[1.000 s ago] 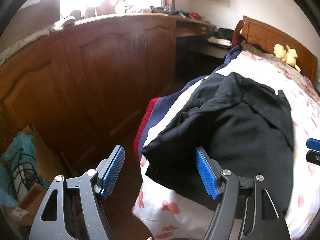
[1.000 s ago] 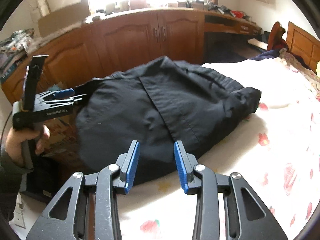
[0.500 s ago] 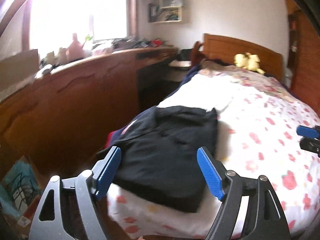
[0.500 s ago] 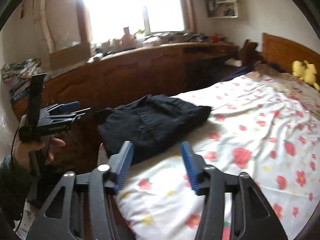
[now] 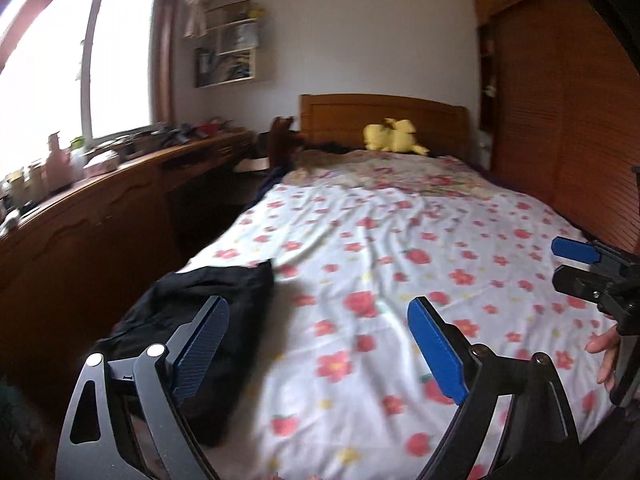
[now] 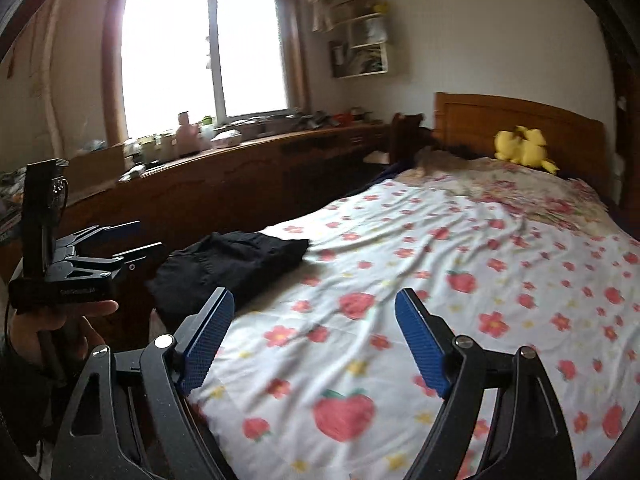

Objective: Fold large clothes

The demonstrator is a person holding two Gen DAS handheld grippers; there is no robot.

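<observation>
Folded black garment (image 6: 236, 264) at bed's (image 6: 460, 280) left edge; left gripper (image 5: 316, 344), right gripper (image 6: 316, 340) opening, nothing between fingers.

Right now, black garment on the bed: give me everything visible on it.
The black garment lies folded into a compact, roughly rectangular bundle at the near left corner of the floral bedsheet, by the bed's edge beside the wooden cabinets. It looks like matte woven cloth, slightly rumpled, with a seam or flap on top. Nothing grips it: it rests on the sheet alone.
</observation>
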